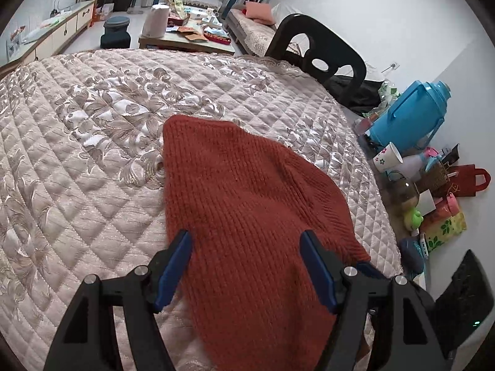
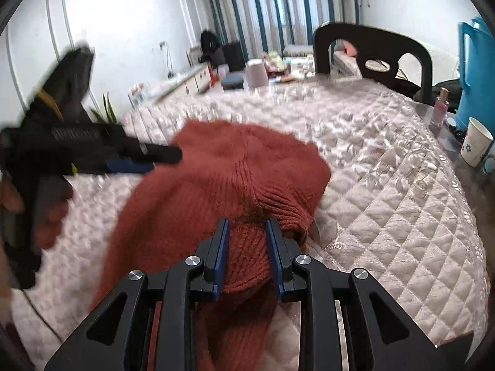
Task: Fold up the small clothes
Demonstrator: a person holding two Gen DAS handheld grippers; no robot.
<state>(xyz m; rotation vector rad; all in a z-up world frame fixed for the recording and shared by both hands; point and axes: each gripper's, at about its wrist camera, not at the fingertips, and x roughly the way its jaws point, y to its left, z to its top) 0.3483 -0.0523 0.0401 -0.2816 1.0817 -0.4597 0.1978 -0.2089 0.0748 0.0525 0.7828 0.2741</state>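
A rust-red knitted garment lies on the quilted pink table cover. My left gripper is open, its blue-padded jaws spread wide just above the garment's near part. In the right wrist view my right gripper is shut on a bunched fold of the red garment, near its ribbed edge. The left gripper shows there at the left, blurred, beside the garment's far left edge.
A black chair stands at the table's far right. A blue thermos jug, a paper cup, bottles and small bags crowd the right edge. A low table with clutter stands behind.
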